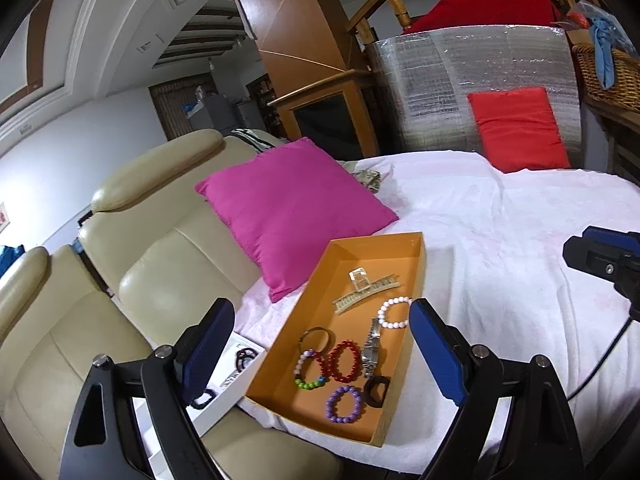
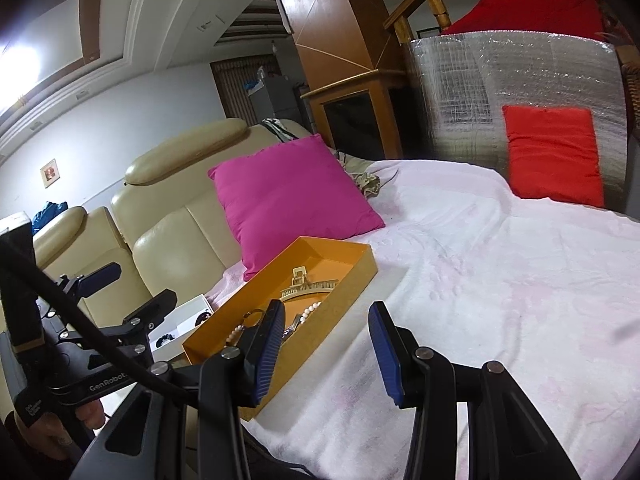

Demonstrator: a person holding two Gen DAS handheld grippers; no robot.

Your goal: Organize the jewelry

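Hovering over the orange tray (image 1: 416,276) of jewelry.
Left gripper (image 1: 322,344) and right gripper (image 2: 326,344) both spread wide, holding nothing.

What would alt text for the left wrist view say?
An open orange cardboard tray on a white blanket holds beaded bracelets, a silver metal watch and a beige plastic hair claw. The open left gripper hovers before it, beside a magenta square pillow.

Both grippers idle — nothing held.
Left gripper (image 1: 322,350) jaws spread wide; right gripper (image 2: 328,352) likewise parted, level, to the left unit's right — well apart.
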